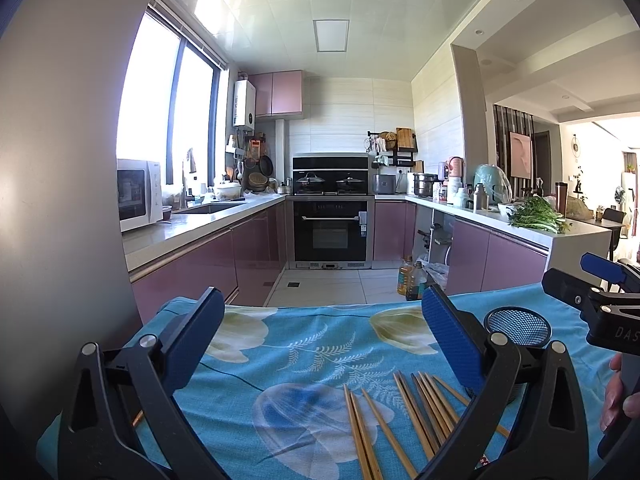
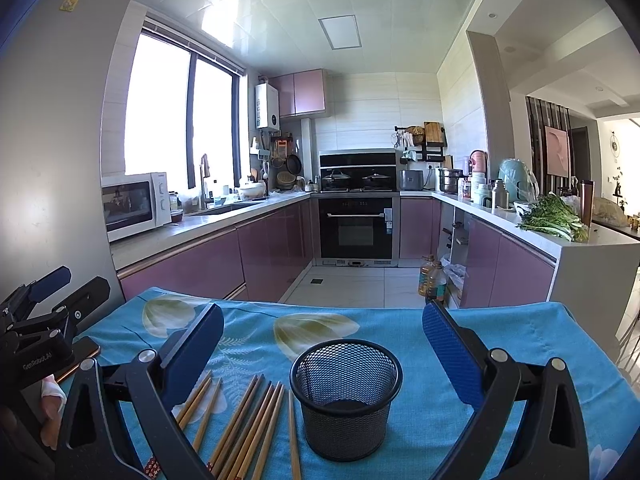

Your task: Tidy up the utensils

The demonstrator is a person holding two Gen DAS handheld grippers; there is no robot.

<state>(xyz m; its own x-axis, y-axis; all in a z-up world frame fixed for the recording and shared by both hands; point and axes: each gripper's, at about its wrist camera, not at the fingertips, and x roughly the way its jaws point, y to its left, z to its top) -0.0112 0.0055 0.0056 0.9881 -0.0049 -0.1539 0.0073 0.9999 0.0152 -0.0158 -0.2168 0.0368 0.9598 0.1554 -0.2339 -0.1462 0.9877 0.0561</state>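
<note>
A table [image 2: 520, 344] spread with a bright blue cloth printed with pale flowers and white fern sprigs fills the lower half of both views, standing in a kitchen of mauve cabinets. On it, the biggest of the task's things is a black wire-mesh cup [image 2: 346, 398], round, upright and open at the top, with nothing showing above its rim. In the right wrist view it stands between the two blue-padded fingers of the right gripper [image 2: 323, 350], a little nearer the camera than their tips and touching neither. That gripper is spread wide and holds nothing. Just to the left of the cup lie the chopsticks [image 2: 244, 428], a loose fan of slim brown wooden sticks flat on the cloth, their tips pointing away from the camera; the nearest one lies just beside the cup's base, and the leftmost pass under the right gripper's left finger. The left gripper [image 1: 323, 324] is likewise wide open and empty. In its view the chopsticks [image 1: 400, 424] lie low between its fingers, crowded toward the right finger, while the cup [image 1: 518, 326] shows beyond that finger, outside the gap.
</note>
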